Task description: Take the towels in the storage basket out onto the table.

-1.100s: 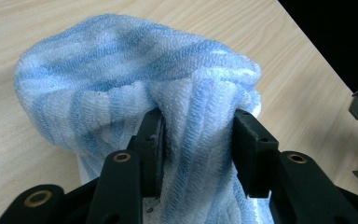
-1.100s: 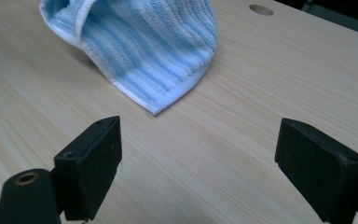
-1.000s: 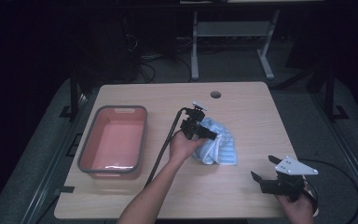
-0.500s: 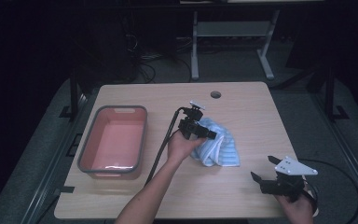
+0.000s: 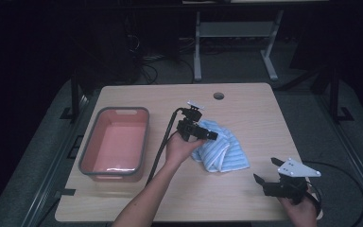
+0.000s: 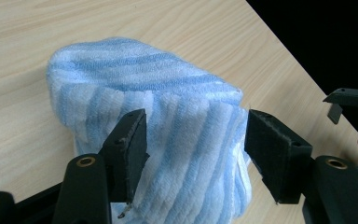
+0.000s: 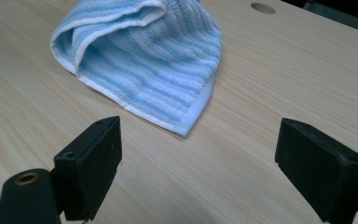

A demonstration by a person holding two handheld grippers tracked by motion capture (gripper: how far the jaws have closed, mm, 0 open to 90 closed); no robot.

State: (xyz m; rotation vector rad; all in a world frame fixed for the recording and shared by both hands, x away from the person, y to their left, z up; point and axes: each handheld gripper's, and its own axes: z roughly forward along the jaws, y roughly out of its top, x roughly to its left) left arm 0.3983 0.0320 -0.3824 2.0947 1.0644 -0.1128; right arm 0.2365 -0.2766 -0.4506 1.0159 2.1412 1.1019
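A blue and white striped towel (image 5: 223, 149) lies crumpled in the middle of the wooden table (image 5: 250, 111). My left gripper (image 5: 210, 135) rests over the towel's left part, pointing right. In the left gripper view the towel (image 6: 168, 93) bulges between the jaws of that gripper (image 6: 193, 149). The jaws have just been opening, and the right pad (image 6: 272, 149) stands apart from the cloth. My right gripper (image 5: 266, 170) hovers open near the table's front right corner. In the right gripper view the towel (image 7: 149, 51) lies ahead of the right gripper (image 7: 198, 158), whose jaws have nothing between them.
A pink tub with a grey rim (image 5: 144, 137) sits on the left side of the table. A round cable hole (image 5: 218, 96) is near the far edge. Black cables trail from both grippers. Dark floor and desk legs lie beyond the table.
The left gripper's jaws have spread wider over the towel, and the cloth has settled a little. The right gripper has stayed where it was.
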